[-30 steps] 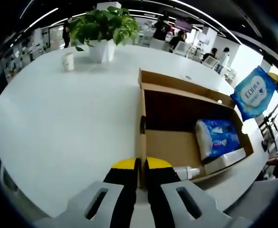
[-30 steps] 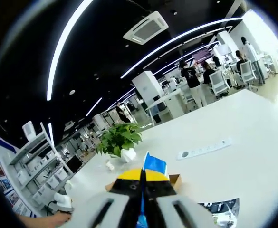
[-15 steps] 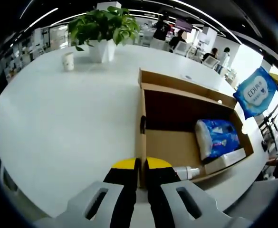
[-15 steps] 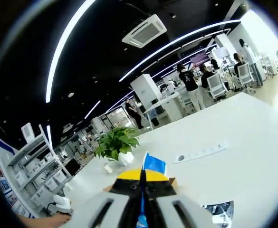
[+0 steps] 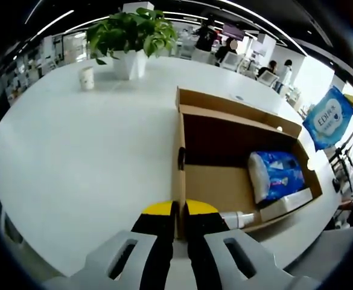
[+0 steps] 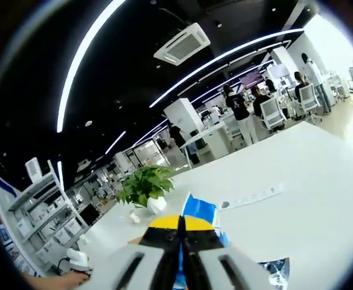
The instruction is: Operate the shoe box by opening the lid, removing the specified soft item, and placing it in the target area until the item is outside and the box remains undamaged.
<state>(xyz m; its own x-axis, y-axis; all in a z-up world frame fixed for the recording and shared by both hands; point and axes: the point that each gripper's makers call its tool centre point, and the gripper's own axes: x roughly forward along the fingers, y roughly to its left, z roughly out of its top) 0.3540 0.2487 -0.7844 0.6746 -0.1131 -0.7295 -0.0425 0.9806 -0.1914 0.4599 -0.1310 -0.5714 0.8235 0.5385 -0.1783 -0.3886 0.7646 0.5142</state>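
An open brown cardboard shoe box point(image 5: 191, 181) lies on the white table point(image 5: 79, 157). My left gripper point(image 5: 178, 212) is shut on the box's near wall. Inside the box lie a blue-and-white soft pack point(image 5: 276, 175), a white bottle point(image 5: 236, 219) and a white card strip point(image 5: 285, 205). A blue wet-wipes pack point(image 5: 328, 118) hangs in the air at the right, beyond the box. In the right gripper view, my right gripper point(image 6: 180, 226) is shut on that blue pack point(image 6: 199, 208), high above the table.
A potted green plant point(image 5: 131, 36) and a paper cup point(image 5: 87, 77) stand at the table's far side. A white power strip point(image 6: 251, 196) lies on the table. Several people and office chairs are in the background. A hand point(image 6: 64, 279) shows at lower left.
The right gripper has carried the blue wipes pack a little further to the right and away from the box. The left gripper and box have stayed still.
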